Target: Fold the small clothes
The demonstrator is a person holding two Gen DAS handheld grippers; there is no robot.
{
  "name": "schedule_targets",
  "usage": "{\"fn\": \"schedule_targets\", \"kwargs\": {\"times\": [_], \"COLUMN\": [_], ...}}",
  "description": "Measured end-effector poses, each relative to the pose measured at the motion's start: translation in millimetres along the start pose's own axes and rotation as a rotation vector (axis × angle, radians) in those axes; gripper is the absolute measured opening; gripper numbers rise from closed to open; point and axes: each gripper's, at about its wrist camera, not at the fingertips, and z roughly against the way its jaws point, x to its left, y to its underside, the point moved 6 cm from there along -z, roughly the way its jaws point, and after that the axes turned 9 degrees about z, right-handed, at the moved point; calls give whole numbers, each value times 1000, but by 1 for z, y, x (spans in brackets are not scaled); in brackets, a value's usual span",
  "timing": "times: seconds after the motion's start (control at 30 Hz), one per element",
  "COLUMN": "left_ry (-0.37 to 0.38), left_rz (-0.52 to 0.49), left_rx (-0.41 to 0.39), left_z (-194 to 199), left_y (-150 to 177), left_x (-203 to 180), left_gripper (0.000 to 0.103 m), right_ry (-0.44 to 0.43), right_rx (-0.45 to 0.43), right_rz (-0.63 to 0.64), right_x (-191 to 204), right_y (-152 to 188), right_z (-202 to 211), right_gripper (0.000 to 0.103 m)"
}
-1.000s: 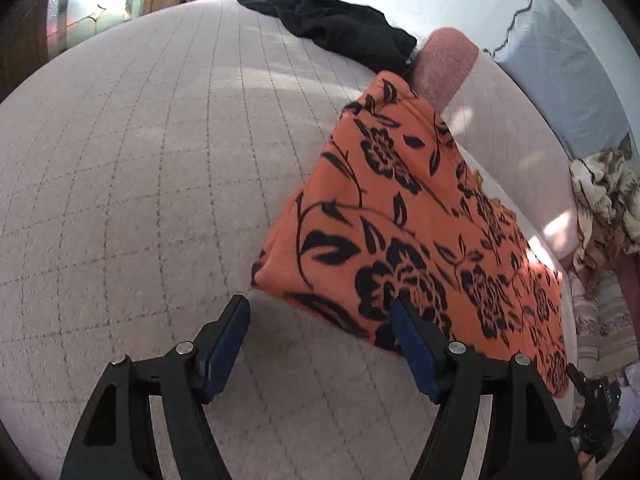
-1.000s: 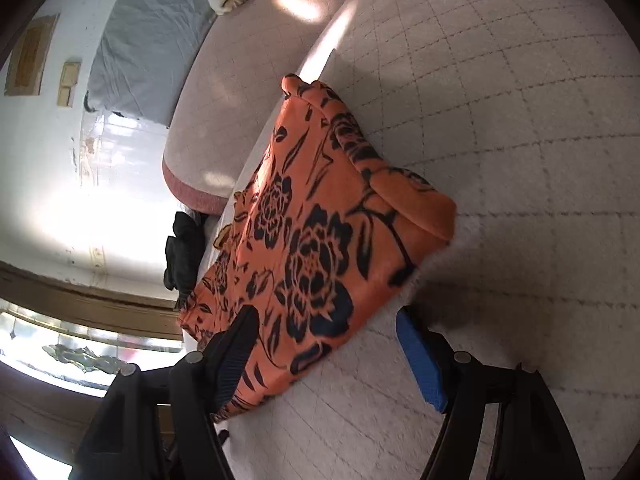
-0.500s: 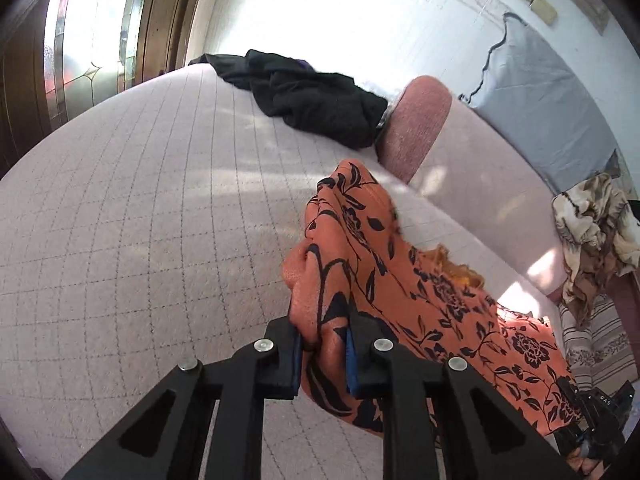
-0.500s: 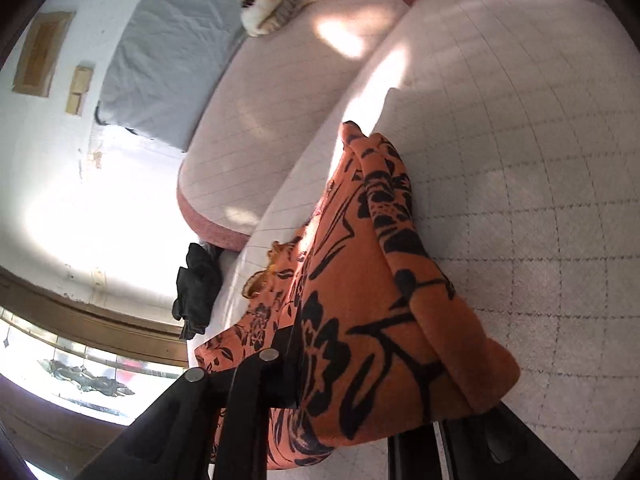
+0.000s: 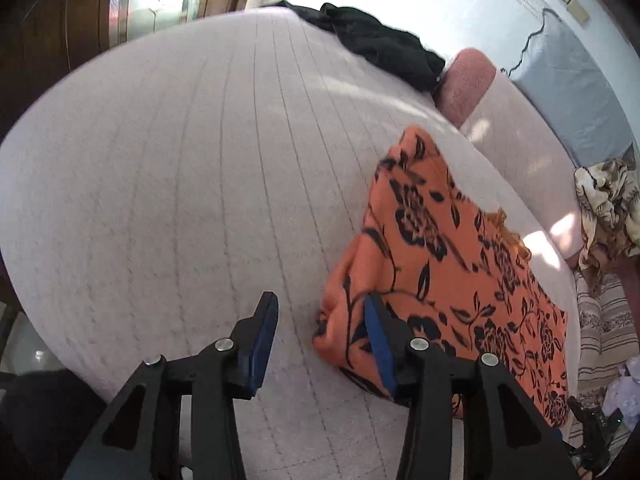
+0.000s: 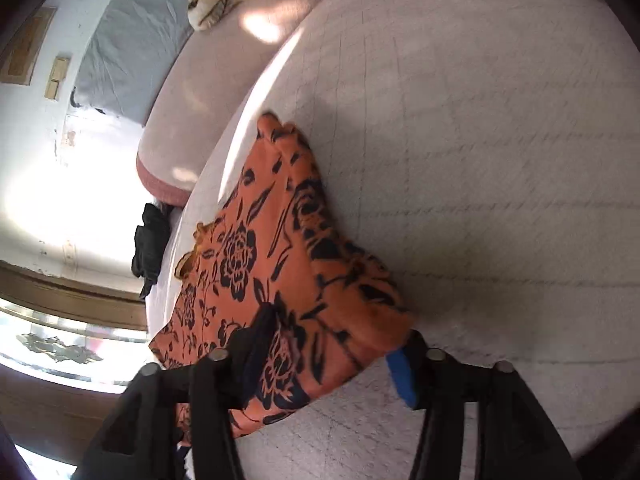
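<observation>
Now the folded orange floral garment (image 5: 448, 264) lies lengthwise along the bed's (image 5: 180, 168) edge, both grippers' fingers just released.

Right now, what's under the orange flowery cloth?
The orange flowery cloth lies folded on the pale quilted bed cover, which shows all around it. Whatever is between its layers is hidden.

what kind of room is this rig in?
Probably a home bedroom or living room: a quilted pale mattress as the work surface, a grey pillow against the wall, a crumpled patterned blanket, stained-glass window.
</observation>
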Motion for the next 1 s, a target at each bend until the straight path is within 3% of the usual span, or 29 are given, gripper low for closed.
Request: {"fn": "schedule_targets", "kwargs": {"times": [0.1,0.2,0.37,0.47,0.57,0.63,0.67,0.8,0.87,1.0], "left_ry": [19,57,77,11,-86,-99,-97,-116,-122,-137], "left_rz": [-46,-153,-332,-319,-305,-284,-277,-224,-173,-146], "left_rx": [-24,-20,57,124,104,82,72,58,52,-8], "left_z": [9,-3,-57,-98,-130,-143,-145,-145,-140,-107], "left_y": [-23,-35,-44,-52,-65,-76,-82,-102,-110,-111], "left_x": [-11,-44,-102,-108,-98,-95,-94,-86,-76,-59], "left_gripper": [46,46,46,46,46,59,60,63,63,63], "right_ry": [71,3,-195,-242,-265,-240,-194,-219,-162,-177], "right_rx": [-114,-145,23,123,226,288,249,106,63,39], "right_rz": [27,58,175,221,170,165,158,-8,-4,121], "right_x": [-4,10,78,99,97,88,80,55,53,83], "right_y": [-20,-40,-61,-76,-98,-116,-132,-175,-177,-150], "right_z": [36,49,-2,-42,-93,-130,-143,-156,-145,-93], "right_gripper": [70,71,71,71,71,72,72,71,71,72]}}
